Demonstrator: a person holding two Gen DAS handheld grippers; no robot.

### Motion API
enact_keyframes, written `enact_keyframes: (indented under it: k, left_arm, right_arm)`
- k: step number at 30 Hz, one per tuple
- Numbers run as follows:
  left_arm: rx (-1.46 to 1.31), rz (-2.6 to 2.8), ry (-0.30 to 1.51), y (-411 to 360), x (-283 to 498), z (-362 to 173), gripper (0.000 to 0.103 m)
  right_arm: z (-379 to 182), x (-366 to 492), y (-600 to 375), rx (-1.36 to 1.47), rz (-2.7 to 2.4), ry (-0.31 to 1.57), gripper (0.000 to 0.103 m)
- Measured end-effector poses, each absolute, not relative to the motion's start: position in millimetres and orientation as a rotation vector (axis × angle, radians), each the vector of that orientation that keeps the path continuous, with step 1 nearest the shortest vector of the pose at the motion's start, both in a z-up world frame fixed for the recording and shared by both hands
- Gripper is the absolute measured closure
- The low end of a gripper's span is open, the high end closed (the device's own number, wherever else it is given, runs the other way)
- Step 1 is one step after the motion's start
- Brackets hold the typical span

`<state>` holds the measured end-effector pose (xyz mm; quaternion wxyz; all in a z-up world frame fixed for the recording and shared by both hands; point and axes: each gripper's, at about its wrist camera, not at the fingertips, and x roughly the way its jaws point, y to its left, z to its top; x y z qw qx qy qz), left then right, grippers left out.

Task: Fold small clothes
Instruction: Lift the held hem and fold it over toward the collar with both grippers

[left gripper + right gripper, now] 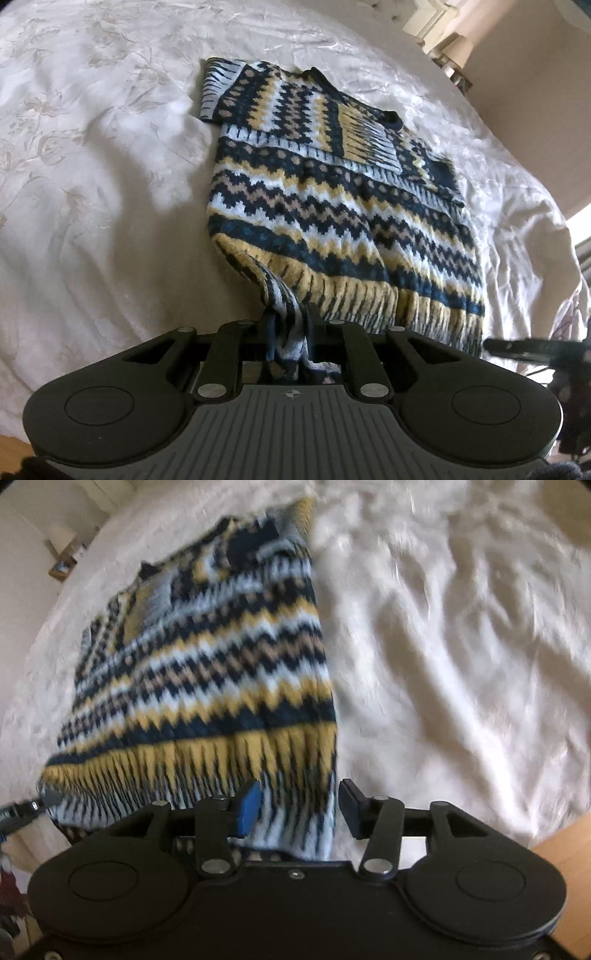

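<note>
A knitted sweater [332, 206] with navy, yellow, white and tan zigzag bands lies on the bed, its sleeves folded in over the chest. My left gripper [288, 325] is shut on the near left corner of the striped hem, and the cloth bunches up between its fingers. In the right wrist view the sweater [207, 672] is blurred. My right gripper [299, 805] stands open at the hem's right corner. The cloth lies between the blue pad [251, 806] and the black finger, but they do not press on it. The right gripper's fingers [517, 347] show at the left view's right edge.
A white floral bedspread [110, 184] covers the bed, with wide rumpled bedspread [461, 646] to the sweater's right. Pale furniture [436, 29] stands by the wall past the bed's far corner. Wooden floor [569, 849] shows beyond the near edge.
</note>
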<state>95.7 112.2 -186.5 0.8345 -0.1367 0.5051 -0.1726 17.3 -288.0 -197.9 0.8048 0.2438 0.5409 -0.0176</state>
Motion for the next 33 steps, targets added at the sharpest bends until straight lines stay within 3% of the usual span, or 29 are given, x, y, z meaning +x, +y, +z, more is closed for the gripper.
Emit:
enact_keyframes:
  k: [8, 9, 10, 11, 23, 31, 32, 33]
  left_arm:
    - [-0.277, -0.357, 1.067, 113.4, 83.3, -190.6, 0.088]
    - [-0.276, -0.359, 1.064, 113.6, 82.0, -190.7, 0.088]
    - [-0.277, -0.36, 1.06, 113.8, 80.8, -190.5, 0.088]
    - [-0.279, -0.36, 1.056, 114.1, 79.7, -189.9, 0.088]
    - [-0.384, -0.357, 0.913, 126.7, 89.3, -153.3, 0.088]
    - [-0.359, -0.312, 0.917, 134.4, 126.2, -152.2, 0.087]
    - [-0.359, -0.318, 0.931, 135.9, 125.2, -156.9, 0.083]
    - [-0.356, -0.325, 0.948, 137.2, 122.6, -162.2, 0.07]
  right_arm:
    - [-228.3, 4.6, -275.1, 0.567, 0.0, 1.2, 0.049]
    - [-228.2, 2.6, -273.0, 0.579, 0.007, 1.196, 0.055]
    - [-228.7, 1.2, -271.2, 0.597, 0.024, 1.189, 0.083]
    - [-227.2, 0.0, -269.5, 0.611, 0.034, 1.18, 0.089]
    - [-142.2, 15.1, -290.1, 0.805, 0.137, 0.858, 0.09]
    - [-130.8, 72.2, -300.5, 0.815, 0.125, 0.808, 0.092]
    - [-130.4, 73.5, -301.6, 0.802, 0.12, 0.818, 0.085]
    - [-131.7, 78.0, -301.0, 0.778, 0.117, 0.841, 0.084]
